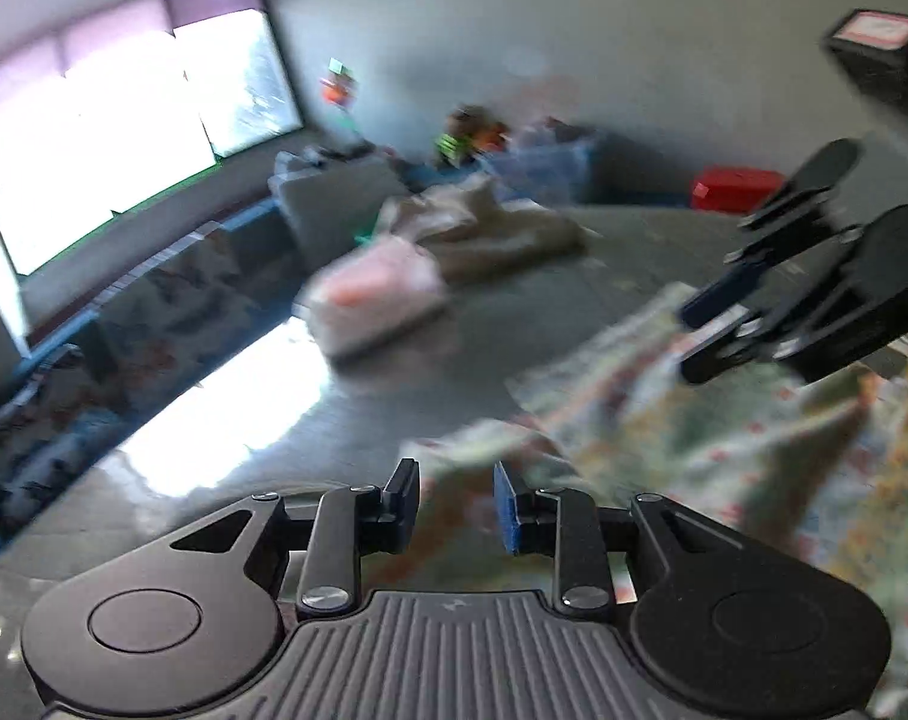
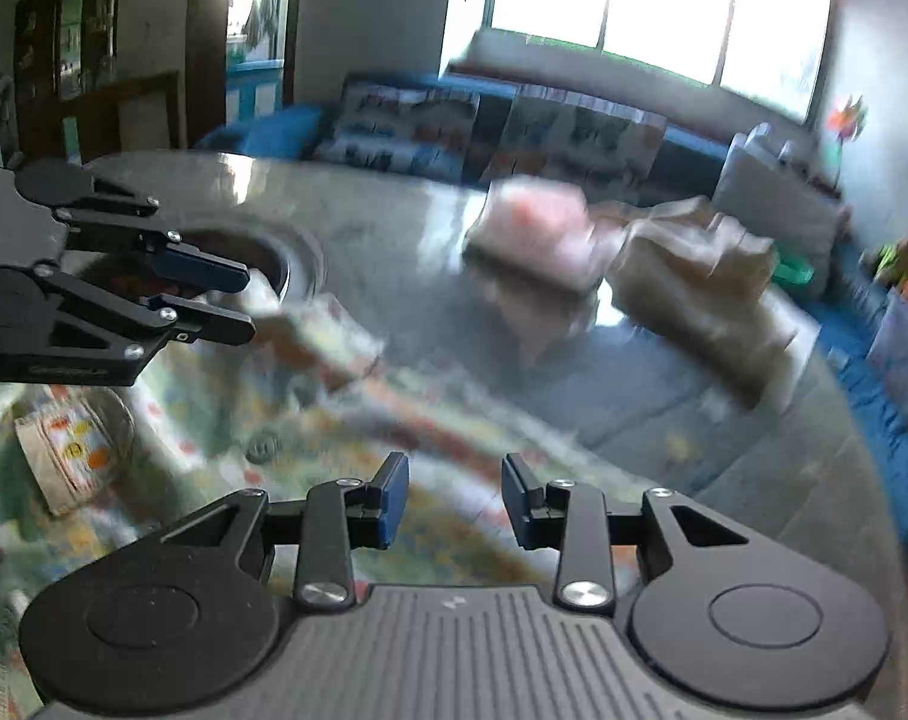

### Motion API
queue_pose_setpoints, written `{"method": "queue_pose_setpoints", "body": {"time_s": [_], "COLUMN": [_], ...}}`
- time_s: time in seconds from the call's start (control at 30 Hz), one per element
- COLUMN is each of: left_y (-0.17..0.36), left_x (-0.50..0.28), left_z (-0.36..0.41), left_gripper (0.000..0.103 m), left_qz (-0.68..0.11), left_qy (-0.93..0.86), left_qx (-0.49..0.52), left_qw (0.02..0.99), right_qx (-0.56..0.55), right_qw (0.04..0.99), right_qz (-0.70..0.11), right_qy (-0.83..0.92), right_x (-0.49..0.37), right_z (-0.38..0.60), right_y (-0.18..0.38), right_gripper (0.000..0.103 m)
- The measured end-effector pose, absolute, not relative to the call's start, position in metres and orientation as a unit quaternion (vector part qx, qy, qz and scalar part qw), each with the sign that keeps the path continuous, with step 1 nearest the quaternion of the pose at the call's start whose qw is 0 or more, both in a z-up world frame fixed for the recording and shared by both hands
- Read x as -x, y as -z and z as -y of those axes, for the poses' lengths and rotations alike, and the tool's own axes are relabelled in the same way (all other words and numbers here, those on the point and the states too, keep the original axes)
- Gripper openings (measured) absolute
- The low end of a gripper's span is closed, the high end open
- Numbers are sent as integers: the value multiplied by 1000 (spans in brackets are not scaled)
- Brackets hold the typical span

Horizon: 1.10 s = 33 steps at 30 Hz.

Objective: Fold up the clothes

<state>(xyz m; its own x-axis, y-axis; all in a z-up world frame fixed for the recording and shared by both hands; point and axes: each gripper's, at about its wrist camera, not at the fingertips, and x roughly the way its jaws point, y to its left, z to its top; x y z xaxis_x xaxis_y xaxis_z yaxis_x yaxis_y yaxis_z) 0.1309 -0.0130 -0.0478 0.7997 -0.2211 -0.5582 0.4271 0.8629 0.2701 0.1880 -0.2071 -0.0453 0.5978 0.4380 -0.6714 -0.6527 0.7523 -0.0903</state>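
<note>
Both grippers, left gripper [image 1: 456, 504] and right gripper [image 2: 455, 498], parted and empty above patterned garment [image 2: 226, 420].

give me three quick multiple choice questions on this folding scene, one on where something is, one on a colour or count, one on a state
1. Where is the pink folded stack?
A. on the table, beside the beige pile
B. on the sofa
C. in a gripper

2. How many grippers show in the left wrist view?
A. one
B. two
C. three

3. The right gripper jaws are:
A. shut on cloth
B. open, empty
C. hidden

Answers: 1 A, it sits on the grey table next to the beige pile. 2 B, the left gripper plus the right. 3 B, a clear gap over the patterned garment.
</note>
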Motion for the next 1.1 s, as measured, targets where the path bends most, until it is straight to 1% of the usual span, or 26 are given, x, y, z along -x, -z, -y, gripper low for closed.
{"method": "queue_pose_setpoints", "body": {"time_s": [0.07,0.17,0.33,0.4,0.47,0.57,0.73,0.87,0.97,1.1], "left_y": [56,60,64,62,58,43,34,47,57,57], "left_x": [-145,-169,-195,-196,-194,-184,-163,-164,-167,-163], "left_z": [18,20,27,23,19,0,-33,-46,-46,-52], "left_gripper": [29,29,31,39,39,39,39,39,39,39], "left_qz": [-282,-306,-309,-314,-316,-297,-290,-330,-343,-337], "left_qy": [172,179,194,205,206,181,90,45,32,10], "left_qx": [-188,-150,-94,-71,-56,-38,-63,-70,-71,-59], "left_qw": [925,923,926,924,924,937,951,940,936,939], "right_qx": [161,147,127,127,132,141,156,168,168,158], "right_qw": [875,881,887,885,884,881,877,874,873,877], "right_qz": [-336,-338,-345,-345,-342,-337,-328,-321,-322,-334], "right_qy": [-310,-298,-280,-286,-292,-300,-313,-324,-324,-309], "right_x": [-196,-205,-214,-214,-214,-214,-214,-213,-212,-199], "right_z": [204,206,212,210,205,195,179,167,164,181], "right_y": [57,62,59,58,58,58,59,60,56,45], "right_gripper": [34,35,34,34,34,34,34,34,35,40]}}
